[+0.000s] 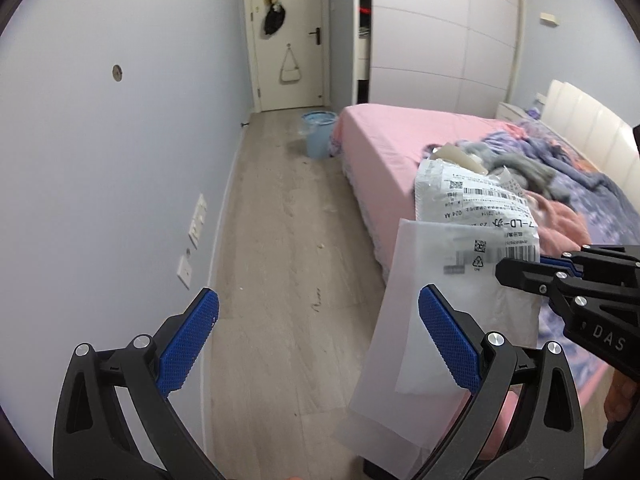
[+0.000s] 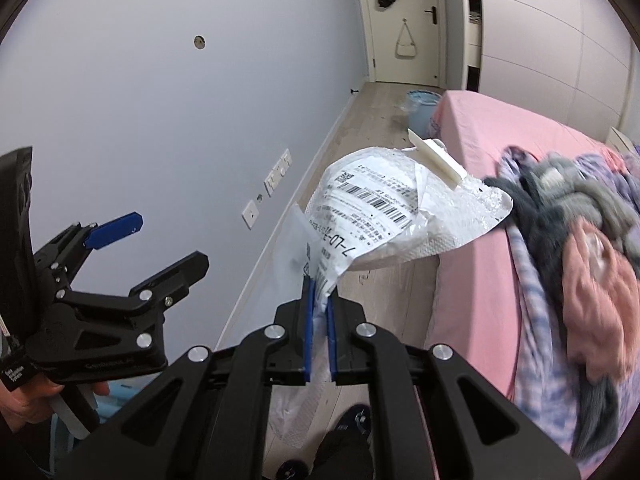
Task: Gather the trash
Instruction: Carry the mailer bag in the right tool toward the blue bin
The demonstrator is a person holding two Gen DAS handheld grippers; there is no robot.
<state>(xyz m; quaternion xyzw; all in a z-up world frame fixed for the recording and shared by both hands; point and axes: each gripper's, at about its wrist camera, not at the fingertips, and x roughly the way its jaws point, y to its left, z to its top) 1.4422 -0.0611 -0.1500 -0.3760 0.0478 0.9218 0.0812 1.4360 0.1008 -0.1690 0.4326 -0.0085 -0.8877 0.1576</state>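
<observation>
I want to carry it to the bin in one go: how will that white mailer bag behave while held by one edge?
Probably floppy: the mailer sags and crumples beyond the right gripper, which pinches only its edge. Likely light, since that small pinch holds it up. Its smooth plastic may be slippery, and the white piece sticking out could drop.

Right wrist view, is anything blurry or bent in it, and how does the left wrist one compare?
Right wrist view: the clothes pile on the bed is smeared with blur, while the mailer bag label reads fairly sharp; fisheye bows the wall and door. Left wrist view: mostly sharp, the mailer bag label legible, the translucent sleeve's print hazy; dark vignette at the corners in both.
</observation>
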